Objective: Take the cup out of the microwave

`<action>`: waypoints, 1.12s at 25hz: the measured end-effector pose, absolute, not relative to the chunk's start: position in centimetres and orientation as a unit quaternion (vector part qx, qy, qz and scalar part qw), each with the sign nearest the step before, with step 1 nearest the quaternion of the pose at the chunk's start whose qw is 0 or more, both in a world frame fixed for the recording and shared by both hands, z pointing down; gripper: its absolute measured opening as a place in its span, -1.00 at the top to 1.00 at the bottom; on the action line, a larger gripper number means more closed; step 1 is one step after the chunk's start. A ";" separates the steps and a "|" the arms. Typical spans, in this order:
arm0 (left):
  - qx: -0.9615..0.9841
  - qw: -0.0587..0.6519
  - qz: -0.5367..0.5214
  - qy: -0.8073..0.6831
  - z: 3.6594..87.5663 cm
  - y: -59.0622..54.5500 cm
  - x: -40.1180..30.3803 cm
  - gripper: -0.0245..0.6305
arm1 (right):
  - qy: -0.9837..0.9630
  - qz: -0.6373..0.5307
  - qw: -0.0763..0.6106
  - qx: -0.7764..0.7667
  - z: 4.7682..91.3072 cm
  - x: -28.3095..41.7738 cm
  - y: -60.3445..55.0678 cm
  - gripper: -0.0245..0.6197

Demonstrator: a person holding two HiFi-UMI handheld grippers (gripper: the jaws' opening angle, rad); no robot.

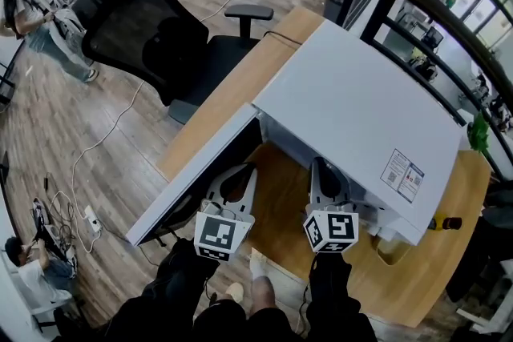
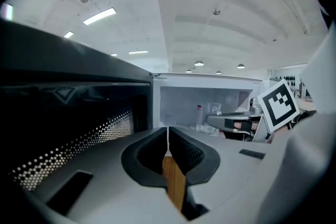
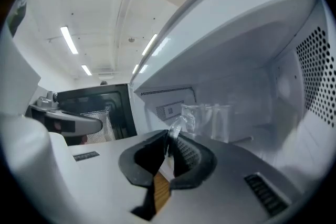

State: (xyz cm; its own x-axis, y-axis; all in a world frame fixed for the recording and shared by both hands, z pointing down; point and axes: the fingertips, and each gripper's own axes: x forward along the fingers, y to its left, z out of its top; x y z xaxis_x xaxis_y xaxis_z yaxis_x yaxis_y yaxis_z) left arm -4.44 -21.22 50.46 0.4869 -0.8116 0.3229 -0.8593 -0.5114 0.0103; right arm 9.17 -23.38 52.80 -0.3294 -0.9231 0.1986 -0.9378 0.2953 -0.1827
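Inside white microwave (image 3: 252, 34), right gripper (image 3: 169, 140) pinches clear cup (image 3: 212, 120) handle; left gripper (image 2: 168, 136) jaws together.

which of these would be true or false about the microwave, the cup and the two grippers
1. The microwave door stands open. True.
2. The right gripper is shut on the handle of the cup. True.
3. The cup is opaque red plastic. False: it is clear glass.
4. The left gripper holds a spoon. False: its jaws are together with nothing between them.
5. The cup is inside the microwave. True.
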 end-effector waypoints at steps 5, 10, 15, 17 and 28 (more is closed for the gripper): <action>0.859 0.080 0.138 -0.487 49.8 -20.5 -4.7 0.83 | -0.807 0.132 0.018 0.575 51.8 8.8 -22.5 0.85; 0.860 0.071 0.134 -0.488 48.4 -19.6 -5.0 0.83 | -0.808 0.127 0.020 0.575 50.8 8.5 -21.1 0.85; 0.863 0.064 0.129 -0.484 47.0 -17.7 -5.2 0.83 | -0.809 0.119 0.021 0.575 49.5 8.0 -19.0 0.85; 0.865 0.060 0.127 -0.481 46.3 -16.9 -5.2 0.83 | -0.809 0.117 0.019 0.576 48.8 7.9 -18.0 0.85; 0.875 0.038 0.116 -0.469 42.4 -11.2 -5.6 0.83 | -0.803 0.122 0.024 0.583 47.0 7.3 -11.3 0.84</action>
